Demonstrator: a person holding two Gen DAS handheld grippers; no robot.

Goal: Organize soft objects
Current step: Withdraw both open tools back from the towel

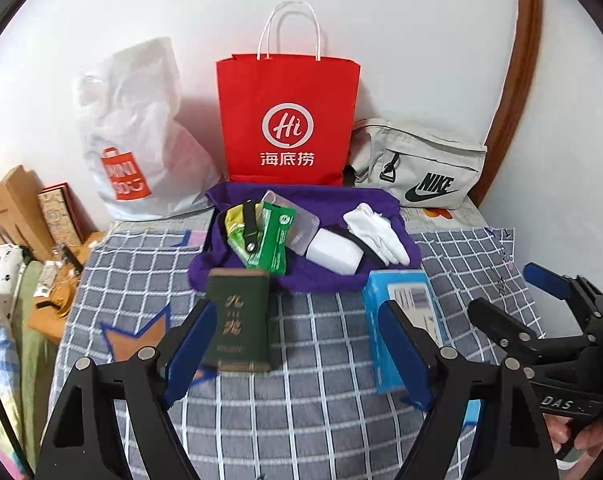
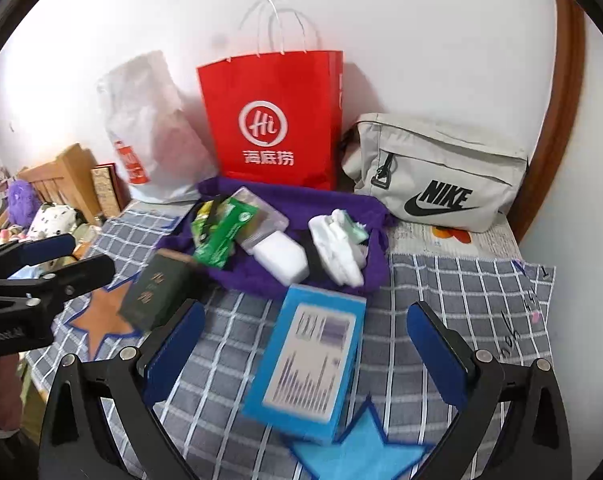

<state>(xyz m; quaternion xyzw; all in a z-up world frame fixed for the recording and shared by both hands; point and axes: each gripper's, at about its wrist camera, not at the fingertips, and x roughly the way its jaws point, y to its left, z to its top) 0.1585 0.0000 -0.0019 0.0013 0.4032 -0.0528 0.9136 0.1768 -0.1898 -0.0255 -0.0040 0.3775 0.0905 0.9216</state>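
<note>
- Left tongs: spread, empty, above dark green rectangular box
- Right tongs: spread, empty, above blue rectangular carton
- Checked grey cloth
- Purple fabric pouch: holds white cloth gloves, green packet
- Red paper bag: upright behind

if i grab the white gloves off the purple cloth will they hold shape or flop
Probably flop: the white gloves lie limp and creased on the purple cloth, fingers splayed. They look thin, so likely light. One end seems to lie over a black strap, which might drag along.
</note>
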